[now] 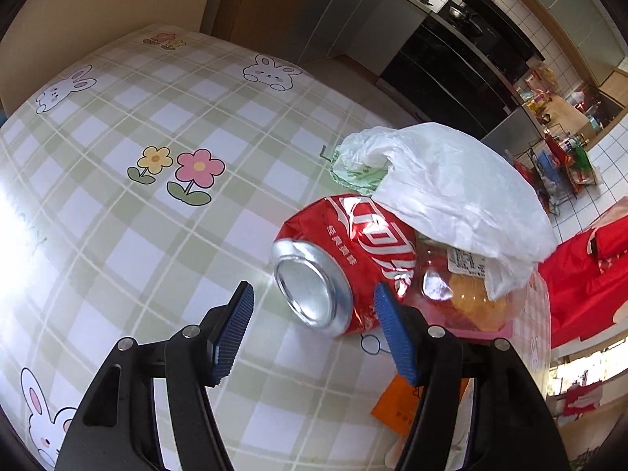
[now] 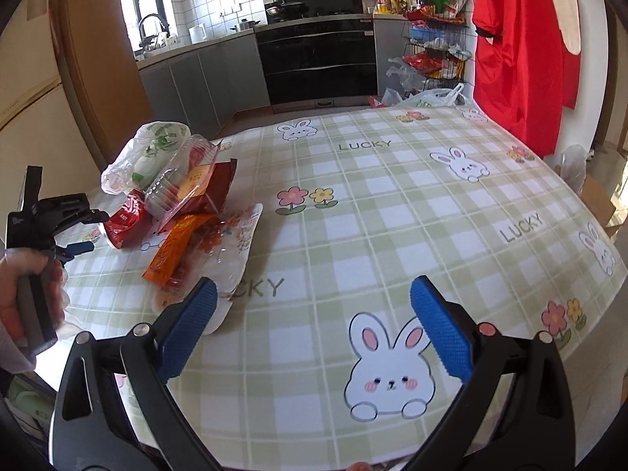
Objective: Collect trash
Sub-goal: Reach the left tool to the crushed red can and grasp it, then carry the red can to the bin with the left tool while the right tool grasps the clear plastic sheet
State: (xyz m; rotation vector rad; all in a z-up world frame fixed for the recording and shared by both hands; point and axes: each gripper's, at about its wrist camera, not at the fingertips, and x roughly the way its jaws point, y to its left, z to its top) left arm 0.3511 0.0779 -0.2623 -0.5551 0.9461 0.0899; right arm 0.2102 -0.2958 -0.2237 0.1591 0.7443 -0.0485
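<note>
A crushed red cola can point(image 1: 345, 259) lies on its side on the checked tablecloth point(image 1: 157, 235), its silver end toward me. My left gripper point(image 1: 314, 333) is open, its blue pads on either side of the can's near end, not touching. A white plastic bag point(image 1: 451, 188) drapes over a clear plastic container point(image 1: 467, 294) behind the can. An orange wrapper point(image 1: 396, 408) lies under the right finger. In the right wrist view the trash pile shows at left: can point(image 2: 127, 221), clear container point(image 2: 184, 180), orange wrapper point(image 2: 176, 251), white bag point(image 2: 145, 149). My right gripper point(image 2: 314, 322) is open and empty above the table.
The left gripper point(image 2: 74, 247) and the hand holding it show at the right wrist view's left edge. A red garment point(image 2: 522, 51) hangs at the table's far right. Kitchen cabinets, an oven point(image 2: 318, 59) and a wire rack point(image 2: 431, 39) stand beyond the table's far edge.
</note>
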